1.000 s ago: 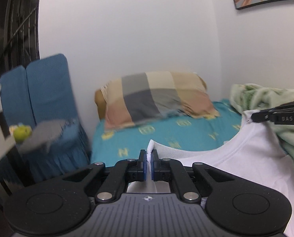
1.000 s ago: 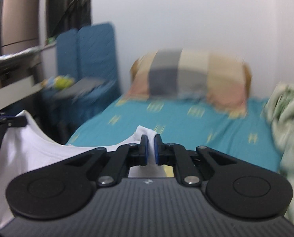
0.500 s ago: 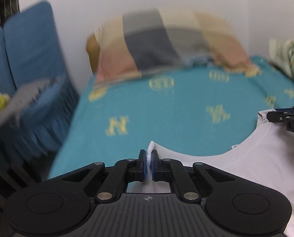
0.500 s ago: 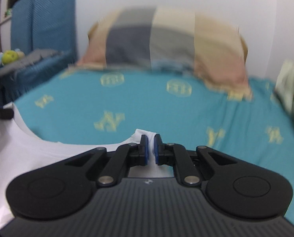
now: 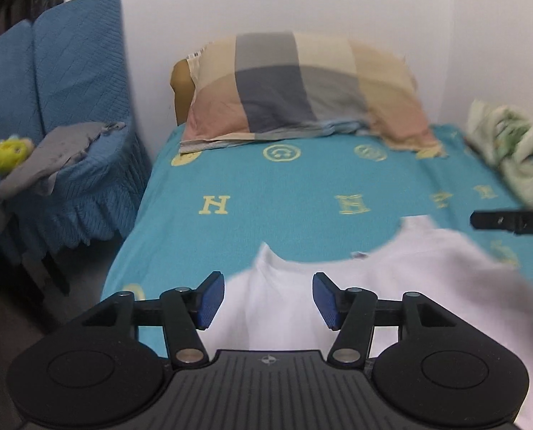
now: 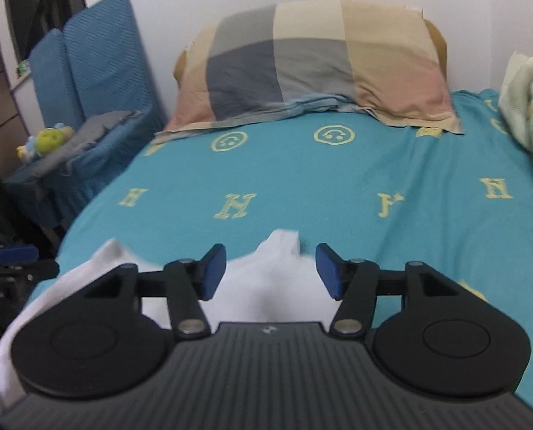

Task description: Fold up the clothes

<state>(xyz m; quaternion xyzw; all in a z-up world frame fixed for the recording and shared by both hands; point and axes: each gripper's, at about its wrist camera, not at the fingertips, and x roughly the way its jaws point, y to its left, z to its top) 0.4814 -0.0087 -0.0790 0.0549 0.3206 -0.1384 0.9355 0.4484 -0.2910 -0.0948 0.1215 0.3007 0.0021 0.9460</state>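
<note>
Near the bed's [image 6: 338,186] foot edge, both grippers' jaws are opening off the white shirt [image 5: 391,286], collar toward the pillow [image 6: 316,68]. Left gripper [image 5: 268,299] sees its wide body; right gripper [image 6: 270,271] just one shoulder tip.

Both tools, clamped on the white shirt [image 5: 391,286] a second ago, are opening: left tool [image 5: 268,299] and right tool [image 6: 270,270] release its shoulders, now lower, near the bed [image 6: 338,186].

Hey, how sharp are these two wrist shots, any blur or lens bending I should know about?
Left wrist view: the white T-shirt is motion-smeared at its edges, the checked pillow is soft, and the left gripper is crisp. Right wrist view: the T-shirt collar is smeared, the gripper is sharp, and the fisheye bows the teal bedsheet. Lighting is even, with no glare.
</note>
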